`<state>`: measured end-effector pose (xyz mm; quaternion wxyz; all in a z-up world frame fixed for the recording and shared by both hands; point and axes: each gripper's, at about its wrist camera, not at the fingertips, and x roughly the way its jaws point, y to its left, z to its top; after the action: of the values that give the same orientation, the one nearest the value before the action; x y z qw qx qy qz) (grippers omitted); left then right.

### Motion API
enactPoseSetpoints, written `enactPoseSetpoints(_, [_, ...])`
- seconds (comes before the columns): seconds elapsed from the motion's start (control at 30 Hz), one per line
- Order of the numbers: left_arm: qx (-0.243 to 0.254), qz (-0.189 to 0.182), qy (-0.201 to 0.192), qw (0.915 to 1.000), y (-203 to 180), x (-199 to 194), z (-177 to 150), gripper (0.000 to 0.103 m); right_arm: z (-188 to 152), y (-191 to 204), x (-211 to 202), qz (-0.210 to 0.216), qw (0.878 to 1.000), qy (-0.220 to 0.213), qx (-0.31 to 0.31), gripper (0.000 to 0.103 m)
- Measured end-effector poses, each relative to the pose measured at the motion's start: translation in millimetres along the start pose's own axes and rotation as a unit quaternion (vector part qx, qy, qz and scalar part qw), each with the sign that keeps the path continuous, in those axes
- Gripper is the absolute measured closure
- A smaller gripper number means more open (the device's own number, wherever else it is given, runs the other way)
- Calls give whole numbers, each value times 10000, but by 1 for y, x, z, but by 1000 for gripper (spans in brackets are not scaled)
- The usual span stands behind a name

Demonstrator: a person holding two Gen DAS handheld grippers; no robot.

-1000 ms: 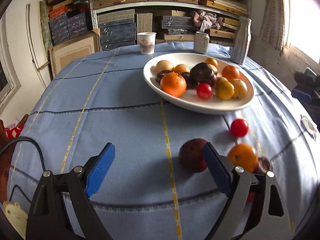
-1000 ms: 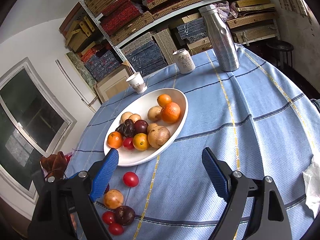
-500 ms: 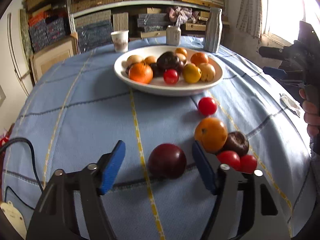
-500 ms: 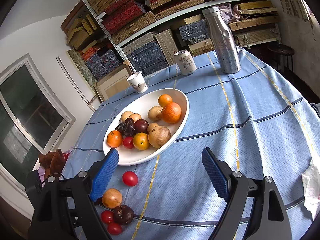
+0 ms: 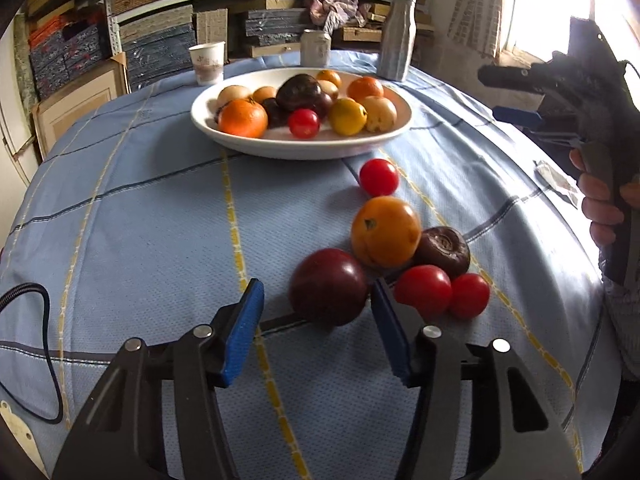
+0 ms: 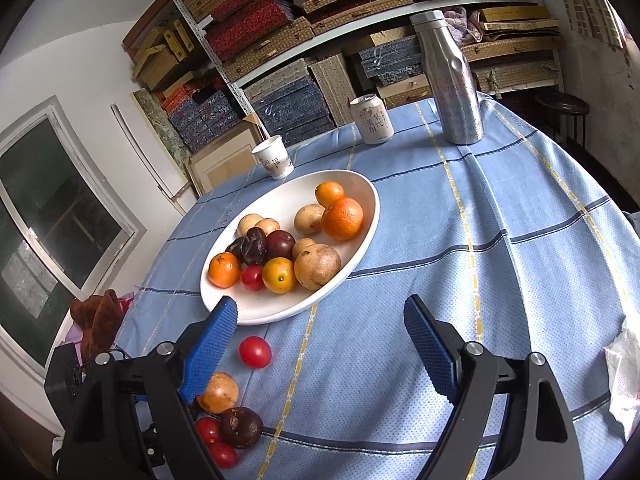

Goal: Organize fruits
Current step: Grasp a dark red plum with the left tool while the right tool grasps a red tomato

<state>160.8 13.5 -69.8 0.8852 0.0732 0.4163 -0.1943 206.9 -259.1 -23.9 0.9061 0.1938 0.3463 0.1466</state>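
Two ribbed blue claw pads [image 5: 244, 332]

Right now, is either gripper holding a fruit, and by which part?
Nothing is held. The left gripper has been closing around the dark red plum, fingers not yet pressing. The right gripper is open, empty.

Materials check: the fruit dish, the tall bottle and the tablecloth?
Dish: likely glazed ceramic, white, glossy rim highlights.
Bottle: seemingly metal, probably brushed steel; silver sheen, dented side.
Tablecloth: woven fabric, matte blue, visible mesh texture and folds.
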Motion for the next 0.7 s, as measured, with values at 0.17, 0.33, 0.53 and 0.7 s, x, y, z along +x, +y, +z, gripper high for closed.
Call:
enactPoseSetpoints(0.17, [6,-222,89,9997,-3,5,3,50,-1,3,3,-5,10000,40,-60,17])
enactPoseSetpoints(0.33, [-98,-305,130,9994,0,8,5,55,-3,7,5,-26,9999,73,-128,17])
enactPoseSetpoints(0.53, [-264,-338,183,9989,7,11,6,64,-6,10,9,-43,9997,131,-203,17])
enactPoseSetpoints(0.7, [-484,-175,120,9986,16,8,6,65,-15,27,21,-64,9982,330,-501,17])
